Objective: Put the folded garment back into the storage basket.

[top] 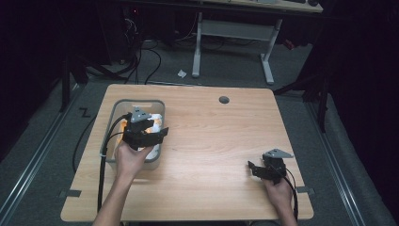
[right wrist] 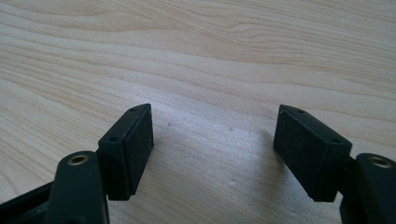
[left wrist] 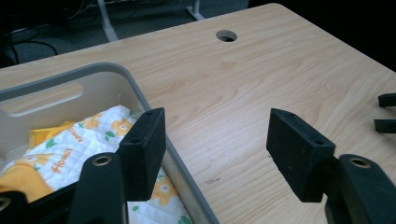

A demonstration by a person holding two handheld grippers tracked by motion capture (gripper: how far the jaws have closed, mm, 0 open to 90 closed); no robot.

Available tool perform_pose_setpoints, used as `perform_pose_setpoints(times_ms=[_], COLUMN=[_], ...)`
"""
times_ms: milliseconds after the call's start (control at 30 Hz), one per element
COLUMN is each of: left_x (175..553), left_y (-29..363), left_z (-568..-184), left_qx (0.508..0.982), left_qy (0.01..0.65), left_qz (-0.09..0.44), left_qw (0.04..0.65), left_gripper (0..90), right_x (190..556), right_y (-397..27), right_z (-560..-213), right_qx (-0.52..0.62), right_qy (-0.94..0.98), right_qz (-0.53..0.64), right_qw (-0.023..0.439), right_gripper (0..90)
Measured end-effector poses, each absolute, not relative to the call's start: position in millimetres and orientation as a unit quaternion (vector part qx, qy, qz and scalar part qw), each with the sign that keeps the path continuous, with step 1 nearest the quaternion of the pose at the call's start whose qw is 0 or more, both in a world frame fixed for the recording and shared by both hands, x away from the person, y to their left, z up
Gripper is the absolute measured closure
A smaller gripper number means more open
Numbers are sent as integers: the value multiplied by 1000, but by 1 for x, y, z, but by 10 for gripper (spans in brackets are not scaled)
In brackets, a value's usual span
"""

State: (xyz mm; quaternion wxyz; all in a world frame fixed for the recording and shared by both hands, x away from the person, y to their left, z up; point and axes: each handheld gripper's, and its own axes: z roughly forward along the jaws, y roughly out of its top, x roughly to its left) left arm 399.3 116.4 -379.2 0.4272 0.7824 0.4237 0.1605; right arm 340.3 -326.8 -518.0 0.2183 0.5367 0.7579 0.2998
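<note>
A grey plastic bin (top: 115,109) stands at the left of the wooden table (top: 211,136). Inside it lies a white cloth printed with orange flowers (left wrist: 100,128), over something orange (left wrist: 18,179). My left gripper (top: 153,133) hovers open over the bin's right rim (left wrist: 154,116), one jaw above the cloth and the other above bare wood. My right gripper (top: 254,169) stands open low over the table near its front right corner, with nothing between its jaws (right wrist: 212,144). Its fingertips (left wrist: 386,112) show at the far right of the left gripper view.
A round cable hole (top: 224,100) sits near the table's far edge. Beyond the table stand a white desk frame (top: 233,35) and cables on the grey floor (top: 141,56). Bare wood stretches between the bin and the right gripper.
</note>
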Motion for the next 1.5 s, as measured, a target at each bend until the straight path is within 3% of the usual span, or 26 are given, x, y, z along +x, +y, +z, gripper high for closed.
perform_pose_setpoints(times_ms=[1500], left_x=[380], left_y=[68], left_z=[-405], left_qx=[794], left_qy=[393], left_qz=[130], left_qw=[445], left_gripper=[362], right_x=[340], right_y=[-327], right_z=[-518], right_qx=[536], right_qy=[758], right_qz=[300], right_qw=[218], right_gripper=[290])
